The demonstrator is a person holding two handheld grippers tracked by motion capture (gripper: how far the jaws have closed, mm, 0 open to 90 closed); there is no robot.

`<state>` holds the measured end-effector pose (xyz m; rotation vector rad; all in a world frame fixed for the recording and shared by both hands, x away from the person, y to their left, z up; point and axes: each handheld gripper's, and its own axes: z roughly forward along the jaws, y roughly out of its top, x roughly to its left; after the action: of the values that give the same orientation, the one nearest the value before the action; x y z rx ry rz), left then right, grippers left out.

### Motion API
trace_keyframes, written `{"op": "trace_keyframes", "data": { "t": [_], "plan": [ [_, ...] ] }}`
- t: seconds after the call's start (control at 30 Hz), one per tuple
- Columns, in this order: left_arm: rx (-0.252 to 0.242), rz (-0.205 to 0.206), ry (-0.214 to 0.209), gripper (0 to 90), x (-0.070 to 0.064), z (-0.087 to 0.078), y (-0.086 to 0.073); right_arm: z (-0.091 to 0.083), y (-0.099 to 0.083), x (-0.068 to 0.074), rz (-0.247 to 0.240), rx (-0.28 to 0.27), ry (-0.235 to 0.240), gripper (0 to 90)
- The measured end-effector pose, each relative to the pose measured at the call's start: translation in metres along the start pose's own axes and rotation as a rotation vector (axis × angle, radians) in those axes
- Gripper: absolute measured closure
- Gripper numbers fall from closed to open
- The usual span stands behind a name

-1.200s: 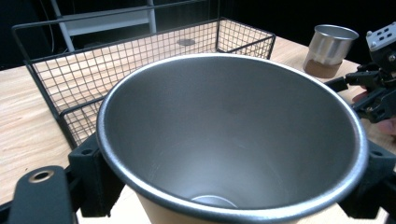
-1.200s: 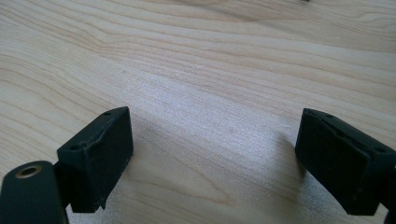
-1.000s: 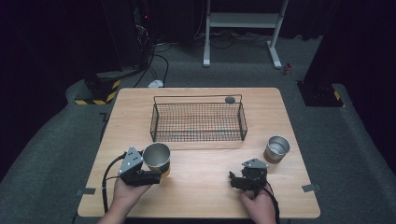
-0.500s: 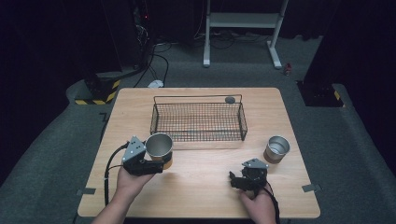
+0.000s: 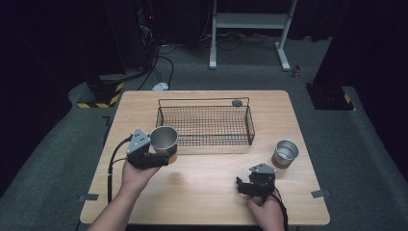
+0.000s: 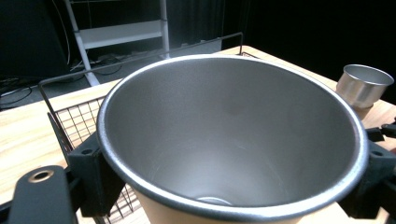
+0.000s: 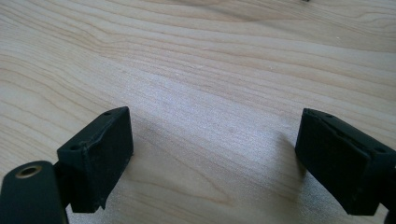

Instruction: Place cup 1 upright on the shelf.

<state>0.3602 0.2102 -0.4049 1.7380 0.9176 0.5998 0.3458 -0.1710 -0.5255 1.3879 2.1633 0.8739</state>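
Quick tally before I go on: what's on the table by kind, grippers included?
Metal cups: 2, one held in the left gripper at, one standing at right
Wire basket: 1
Small grey round thing: 1, by the basket's far rim
Grippers: 2, counting the right gripper, jaws apart over bare wood
Total: 6

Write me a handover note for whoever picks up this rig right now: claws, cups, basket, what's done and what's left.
Left claw: shut on the held cup, upright, at the wire basket's near left corner, not yet inside.
Right claw: open, nothing in it, low over the table.
Second cup: upright on the table, right of the basket.
Done: first cup picked up.
Left, probably: set it in the basket, then fetch the second cup.
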Motion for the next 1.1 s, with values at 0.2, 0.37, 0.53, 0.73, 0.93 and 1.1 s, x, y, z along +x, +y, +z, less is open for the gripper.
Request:
{"op": "trace_keyframes", "data": {
  "t": [0.2, 0.37, 0.53, 0.73, 0.93, 1.1],
  "plan": [
    [0.01, 0.006, 0.008, 13.8, 0.003, 0.009, 0.005, 0.0, 0.0, 0.0, 0.0, 0.0, 0.001, 10.9],
    [0.011, 0.001, 0.009, 13.8, 0.005, 0.018, 0.009, 0.0, 0.0, 0.0, -0.002, 0.0, 0.003, 10.9],
    [0.021, -0.009, 0.001, 13.8, 0.006, 0.027, 0.013, 0.0, 0.0, 0.001, -0.001, 0.001, 0.006, 11.0],
    [0.025, -0.019, -0.008, 13.8, 0.007, 0.037, 0.016, 0.0, 0.0, 0.001, -0.004, 0.001, 0.008, 10.9],
    [0.018, -0.035, -0.008, 13.8, 0.009, 0.042, 0.019, 0.0, 0.0, 0.001, -0.004, 0.001, 0.008, 11.0],
    [0.011, -0.027, 0.005, 13.8, 0.012, 0.045, 0.026, 0.0, 0.0, 0.001, -0.005, 0.001, 0.008, 10.9]
  ]
}}
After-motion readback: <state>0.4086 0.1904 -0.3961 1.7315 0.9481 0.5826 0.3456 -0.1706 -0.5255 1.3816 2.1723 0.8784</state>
